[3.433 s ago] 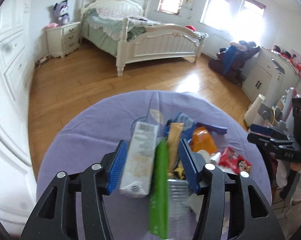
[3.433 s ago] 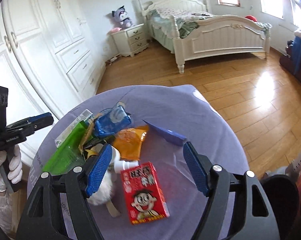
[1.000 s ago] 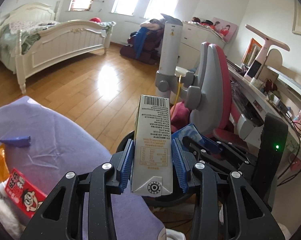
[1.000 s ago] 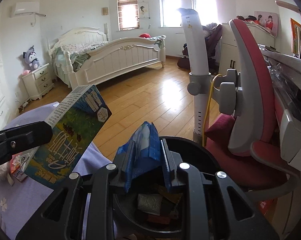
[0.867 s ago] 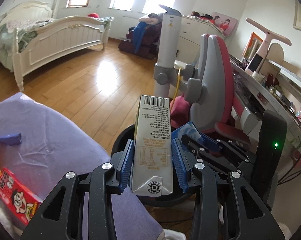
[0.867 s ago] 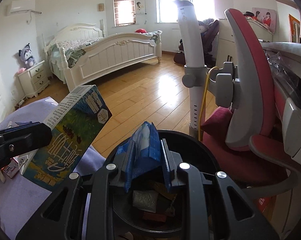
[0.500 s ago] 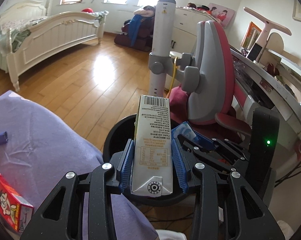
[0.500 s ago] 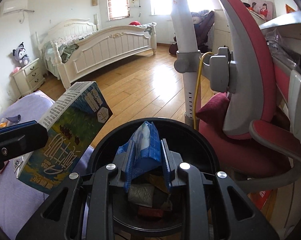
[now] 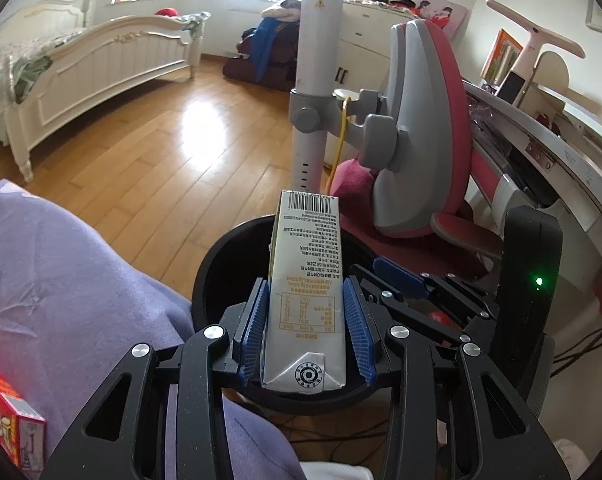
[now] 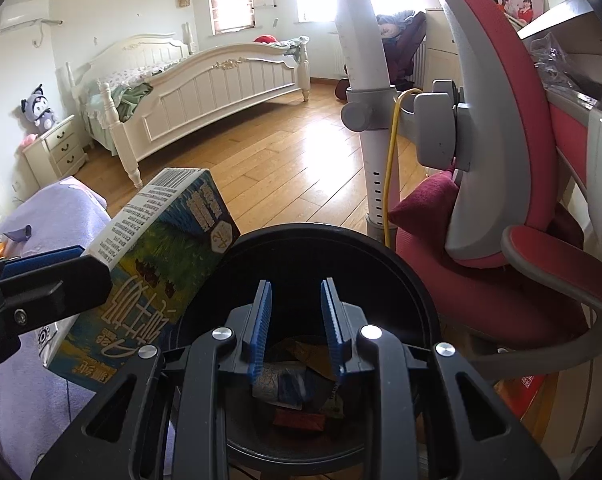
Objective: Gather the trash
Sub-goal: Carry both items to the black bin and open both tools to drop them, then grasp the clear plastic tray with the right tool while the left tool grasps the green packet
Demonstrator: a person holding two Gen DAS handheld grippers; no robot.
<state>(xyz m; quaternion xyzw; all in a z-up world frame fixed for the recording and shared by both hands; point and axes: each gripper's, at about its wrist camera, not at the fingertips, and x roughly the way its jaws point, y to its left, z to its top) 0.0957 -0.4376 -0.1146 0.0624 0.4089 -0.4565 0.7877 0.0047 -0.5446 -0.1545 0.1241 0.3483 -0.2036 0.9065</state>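
My left gripper (image 9: 306,300) is shut on a milk carton (image 9: 306,296) and holds it over the near rim of a round black trash bin (image 9: 211,268). The carton also shows in the right wrist view (image 10: 157,268), at the bin's left edge. My right gripper (image 10: 297,304) is open and empty, right above the bin's (image 10: 401,272) mouth. A blue wrapper (image 10: 289,386) lies inside the bin among other trash.
A purple-covered table (image 9: 61,280) lies to the left of the bin, with a red box (image 9: 5,428) on it. A pink and grey chair (image 10: 501,200) and a white pole (image 9: 313,92) stand just behind the bin. A bed (image 10: 205,80) stands across the wooden floor.
My right gripper has opened and the blue wrapper has dropped into the bin. Both grippers have moved closer over the bin, the left one still holding the carton.
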